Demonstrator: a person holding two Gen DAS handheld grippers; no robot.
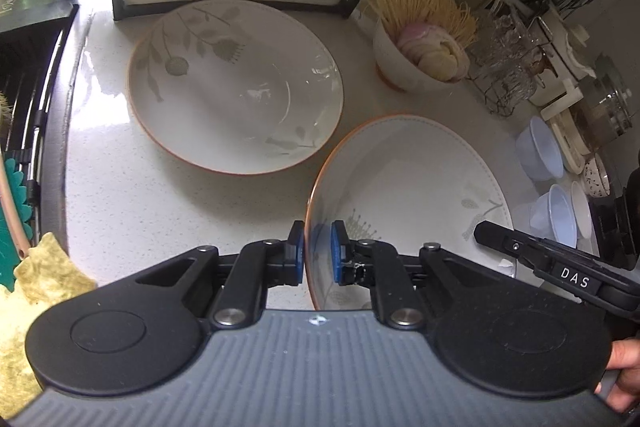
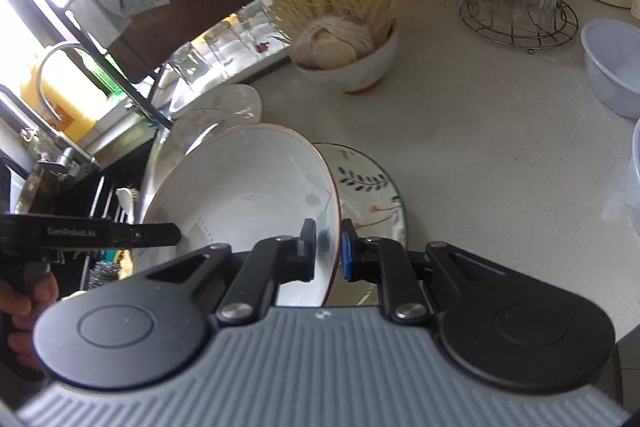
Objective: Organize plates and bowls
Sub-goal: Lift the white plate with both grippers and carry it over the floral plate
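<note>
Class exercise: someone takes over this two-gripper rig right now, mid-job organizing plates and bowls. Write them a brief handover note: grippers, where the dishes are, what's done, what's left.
Left gripper: shut on the left rim of the held white orange-rimmed deep plate.
Right gripper: shut on the same plate's opposite rim; the plate is tilted, carried between both.
On the speckled white counter: a matching leaf-print deep plate by the glass tray, a smaller green-rimmed leaf-pattern plate beneath the held one, and a noodle-filled white bowl.
Pale blue plastic bowls sit at far right.
Done: one plate picked up.
Left: set it down, probably on its matching plate, then sort the other dishes.
</note>
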